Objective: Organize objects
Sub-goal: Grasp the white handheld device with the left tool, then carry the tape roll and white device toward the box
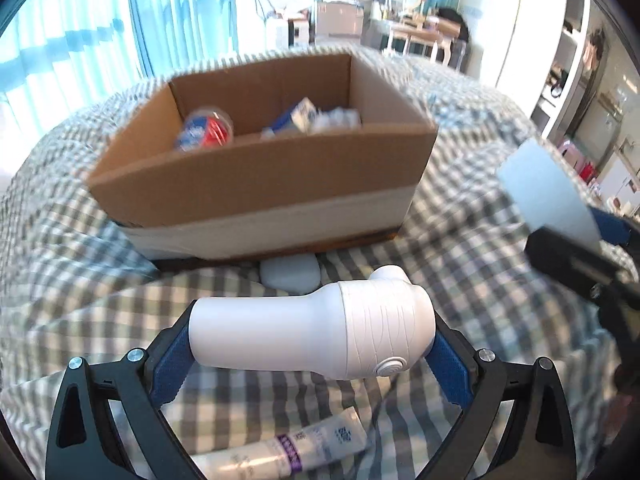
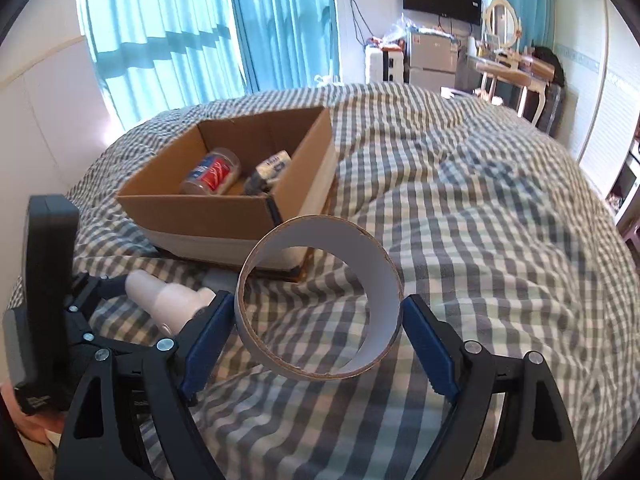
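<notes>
1. In our left wrist view, the left gripper (image 1: 312,340) clamps a white handheld device (image 1: 312,332) crosswise, its blue pads pressing each end, with the round button end toward 3 o'clock.
2. The device is lifted clear of the checked bedspread (image 1: 460,260), and a pale blue-grey pouch (image 1: 290,274) lies on the cloth just beyond it at 12 o'clock.
3. A white tube with a purple band (image 1: 288,452) lies on the bedspread at 6 o'clock, below the held device.
4. The cardboard box (image 1: 260,184) sits on the bed at 12 o'clock from our left gripper; a clear jar with a red and blue label (image 1: 206,130) lies inside toward 10 o'clock, and blue and white packets (image 1: 308,118) lie beside it toward 1 o'clock.
5. In our right wrist view, the right gripper (image 2: 318,332) holds a wide tape roll core (image 2: 320,300) by its outer sides, jaws spread broadly around the ring, the hollow facing us.
6. From our right gripper, the box is at 11 o'clock, and the ring's upper rim overlaps the box's near corner in that view.
7. Our left gripper, carrying the device, appears at 9 o'clock in the right view, near the ring but apart.
</notes>
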Tool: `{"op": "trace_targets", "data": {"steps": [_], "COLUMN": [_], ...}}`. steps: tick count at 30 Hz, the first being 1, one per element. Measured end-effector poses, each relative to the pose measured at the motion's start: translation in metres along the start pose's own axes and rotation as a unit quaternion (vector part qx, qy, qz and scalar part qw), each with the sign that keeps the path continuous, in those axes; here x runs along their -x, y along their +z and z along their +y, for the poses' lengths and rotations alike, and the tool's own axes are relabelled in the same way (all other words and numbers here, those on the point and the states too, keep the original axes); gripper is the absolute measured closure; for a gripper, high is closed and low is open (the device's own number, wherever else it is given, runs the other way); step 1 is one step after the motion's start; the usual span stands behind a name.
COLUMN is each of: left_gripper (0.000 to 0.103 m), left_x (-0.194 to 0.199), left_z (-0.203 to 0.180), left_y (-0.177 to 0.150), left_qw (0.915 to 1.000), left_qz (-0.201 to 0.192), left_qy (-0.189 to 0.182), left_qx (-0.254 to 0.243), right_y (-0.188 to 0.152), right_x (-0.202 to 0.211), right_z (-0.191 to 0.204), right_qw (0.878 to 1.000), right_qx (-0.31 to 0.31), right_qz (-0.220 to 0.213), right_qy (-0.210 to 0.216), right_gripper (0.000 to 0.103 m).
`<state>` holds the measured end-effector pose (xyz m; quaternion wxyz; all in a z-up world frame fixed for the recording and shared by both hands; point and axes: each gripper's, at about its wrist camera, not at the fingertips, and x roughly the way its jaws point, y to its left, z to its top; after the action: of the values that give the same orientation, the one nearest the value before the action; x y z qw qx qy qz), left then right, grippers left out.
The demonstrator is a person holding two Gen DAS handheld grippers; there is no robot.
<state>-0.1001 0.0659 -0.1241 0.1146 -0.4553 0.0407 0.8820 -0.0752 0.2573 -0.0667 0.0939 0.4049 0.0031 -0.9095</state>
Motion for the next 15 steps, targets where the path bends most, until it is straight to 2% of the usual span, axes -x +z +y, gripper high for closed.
{"op": "trace_targets", "data": {"steps": [15], "left_gripper": [0.002], "left_x": [0.081], "left_z": [0.025], "left_y": [0.003], "left_qw": [0.9969], "left_qz": [-0.075], "left_qy": [0.010], "left_qx": [0.024], "right_y": [0.010], "right_x": [0.073], "right_z": [0.039], "right_qw": [0.997], "right_qx": [0.041], "right_qz": [-0.056], "right_qy": [-0.017], "right_gripper": [0.018]}}
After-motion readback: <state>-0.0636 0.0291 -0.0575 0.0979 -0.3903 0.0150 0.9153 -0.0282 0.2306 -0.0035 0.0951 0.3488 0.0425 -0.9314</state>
